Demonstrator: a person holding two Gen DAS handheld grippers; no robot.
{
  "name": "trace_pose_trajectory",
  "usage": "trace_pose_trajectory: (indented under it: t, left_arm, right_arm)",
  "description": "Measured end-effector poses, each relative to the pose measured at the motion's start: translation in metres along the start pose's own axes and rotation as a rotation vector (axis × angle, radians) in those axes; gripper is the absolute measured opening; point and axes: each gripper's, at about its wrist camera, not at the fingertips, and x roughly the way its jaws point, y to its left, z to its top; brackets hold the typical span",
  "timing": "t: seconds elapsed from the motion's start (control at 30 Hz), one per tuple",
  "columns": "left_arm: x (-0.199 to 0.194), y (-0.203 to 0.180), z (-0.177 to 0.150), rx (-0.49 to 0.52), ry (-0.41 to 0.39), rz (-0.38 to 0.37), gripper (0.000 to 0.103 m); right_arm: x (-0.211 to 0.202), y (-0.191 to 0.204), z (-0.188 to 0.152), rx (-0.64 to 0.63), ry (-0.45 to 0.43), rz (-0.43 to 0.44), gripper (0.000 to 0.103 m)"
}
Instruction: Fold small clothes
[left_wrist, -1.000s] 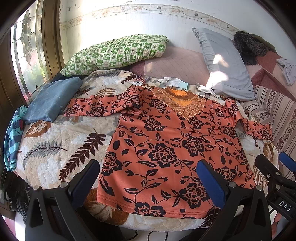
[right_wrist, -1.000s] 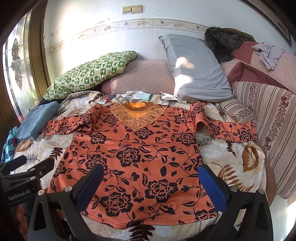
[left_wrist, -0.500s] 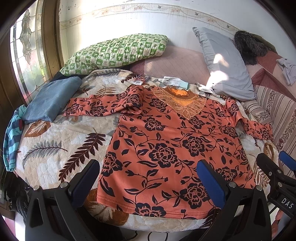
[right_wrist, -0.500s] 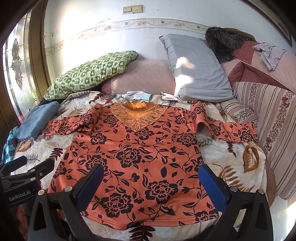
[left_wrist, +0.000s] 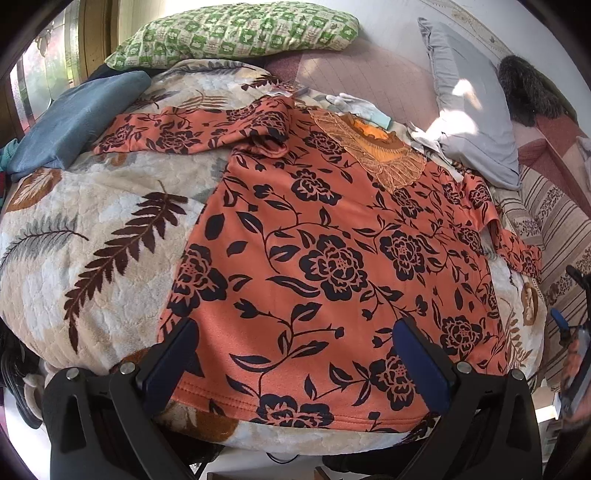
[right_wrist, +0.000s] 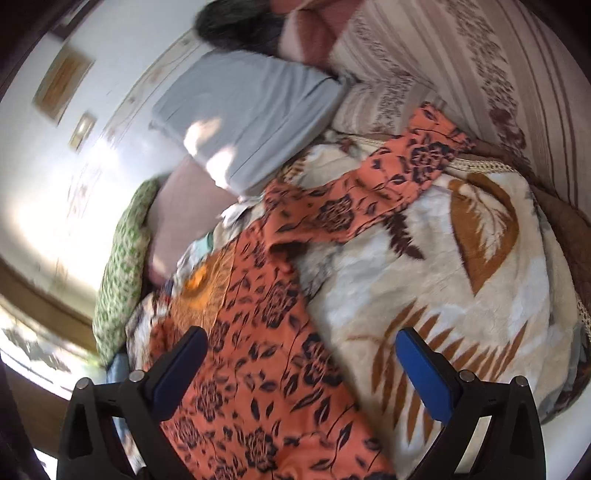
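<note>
orange black-floral top (left_wrist: 332, 258) | flat, face up | sleeves spread

Motion-blurred shirt (right_wrist: 258, 332), hem cropped

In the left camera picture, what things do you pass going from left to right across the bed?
Blue cushion → leaf blanket → orange flowery shirt → grey pillow → striped sofa cover.

Bright daylight floods in from the window (left_wrist: 44, 70) at far left, throwing a hard sun patch across the grey pillow (left_wrist: 469, 122). Left wrist view is sharp; right wrist view is tilted and motion-smeared, its wall (right_wrist: 74, 177) blown out. Fisheye bends and darkens both edges.
</note>
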Motion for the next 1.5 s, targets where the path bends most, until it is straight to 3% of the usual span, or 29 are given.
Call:
trace_pose_trajectory:
  t: [0.1, 0.2, 0.4, 0.53, 0.63, 0.7, 0.77, 0.97, 1.07, 1.17, 1.23, 1.3, 1.33, 1.4, 1.43, 1.5]
  left_arm:
    - [0.012, -0.007, 0.002, 0.030, 0.025, -0.019, 0.103]
    - [0.022, -0.011, 0.007, 0.052, 0.025, -0.022, 0.103]
    - [0.037, -0.007, 0.021, 0.033, 0.017, -0.021, 0.103]
    - [0.051, -0.004, 0.024, 0.034, 0.044, -0.015, 0.103]
    - [0.055, 0.000, 0.023, 0.043, 0.043, -0.011, 0.103]
    - [0.055, 0.006, 0.022, 0.041, 0.031, 0.001, 0.103]
    - [0.057, 0.014, 0.022, 0.020, 0.022, 0.002, 0.103]
    - [0.059, 0.032, 0.020, -0.059, 0.017, -0.055, 0.103]
    - [0.053, 0.038, 0.019, -0.053, -0.007, -0.049, 0.103]
    - [0.049, 0.054, 0.021, -0.092, -0.022, -0.050, 0.103]
    - [0.046, 0.064, 0.021, -0.128, -0.028, -0.057, 0.103]
    - [0.045, 0.072, 0.021, -0.149, -0.033, -0.050, 0.103]
    - [0.044, 0.075, 0.022, -0.154, -0.033, -0.043, 0.103]
    - [0.041, 0.080, 0.023, -0.152, -0.037, -0.027, 0.103]
    - [0.039, 0.081, 0.024, -0.149, -0.048, -0.019, 0.103]
    - [0.038, 0.084, 0.027, -0.149, -0.070, -0.002, 0.103]
  right_arm:
    - [0.022, -0.051, 0.053, 0.195, 0.000, 0.016, 0.102]
    - [0.052, -0.087, 0.093, 0.311, -0.006, 0.015, 0.096]
    - [0.100, -0.125, 0.140, 0.394, -0.036, -0.014, 0.085]
    - [0.120, -0.134, 0.155, 0.393, -0.042, -0.079, 0.066]
    - [0.129, -0.138, 0.165, 0.377, -0.046, -0.126, 0.028]
    - [0.127, -0.122, 0.170, 0.310, -0.076, -0.164, 0.023]
    - [0.120, -0.088, 0.173, 0.208, -0.116, -0.145, 0.017]
    - [0.113, 0.097, 0.149, -0.189, -0.150, 0.073, 0.017]
    - [0.128, 0.197, 0.100, -0.384, -0.111, 0.202, 0.017]
    - [0.169, 0.264, 0.033, -0.501, -0.012, 0.256, 0.017]
    - [0.216, 0.283, -0.013, -0.519, 0.107, 0.248, 0.020]
    - [0.273, 0.287, -0.060, -0.542, 0.251, 0.198, 0.051]
    - [0.305, 0.286, -0.084, -0.565, 0.350, 0.150, 0.085]
    - [0.347, 0.269, -0.120, -0.578, 0.482, 0.029, 0.087]
    - [0.352, 0.260, -0.129, -0.557, 0.509, 0.034, 0.088]
    - [0.337, 0.252, -0.126, -0.529, 0.472, 0.105, 0.088]
